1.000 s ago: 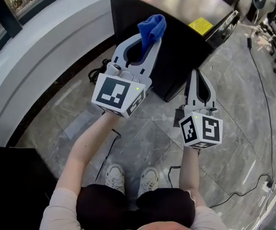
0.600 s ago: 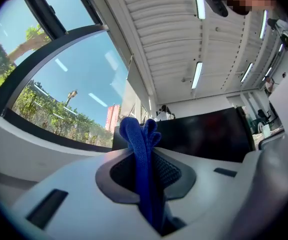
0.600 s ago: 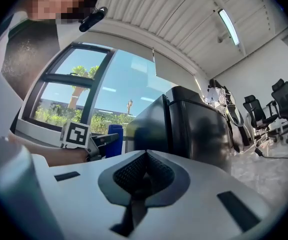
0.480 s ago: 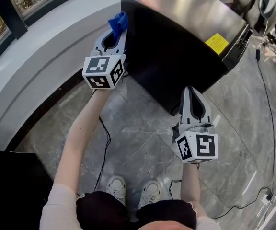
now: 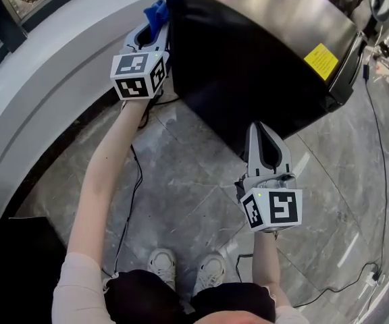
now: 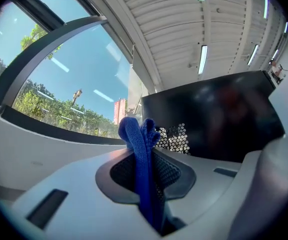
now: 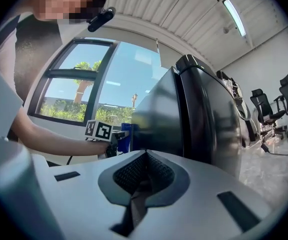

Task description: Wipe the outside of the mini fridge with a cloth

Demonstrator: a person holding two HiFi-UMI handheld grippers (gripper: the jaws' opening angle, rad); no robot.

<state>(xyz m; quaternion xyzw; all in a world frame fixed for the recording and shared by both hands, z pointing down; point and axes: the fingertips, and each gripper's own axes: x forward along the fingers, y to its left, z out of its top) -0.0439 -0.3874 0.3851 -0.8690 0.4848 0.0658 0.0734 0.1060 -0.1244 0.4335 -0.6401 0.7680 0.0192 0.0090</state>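
The mini fridge (image 5: 248, 66) is a big black box that stands on the grey stone floor (image 5: 181, 181), close to a curved white wall (image 5: 53, 79). Its top is shiny and grey, and light bounces off it. Its sides are dark and smooth. There is a yellow sticker (image 5: 321, 61) on the top near one edge. In the left gripper view, a patch of little round holes (image 6: 173, 138) shows on the fridge's dark wall. The left gripper (image 5: 155, 19) is up by the far left edge of the fridge, and its two fingers are squeezed tight on a blue cloth (image 5: 156, 11). The cloth is thick and folded, and it sticks out past the tips, right beside the fridge's side. I cannot tell if it touches. The right gripper (image 5: 258, 130) is lower down, near the fridge's bottom front corner. Its fingers are pressed together with nothing between them. A thin black cable (image 5: 130, 201) lies on the floor.
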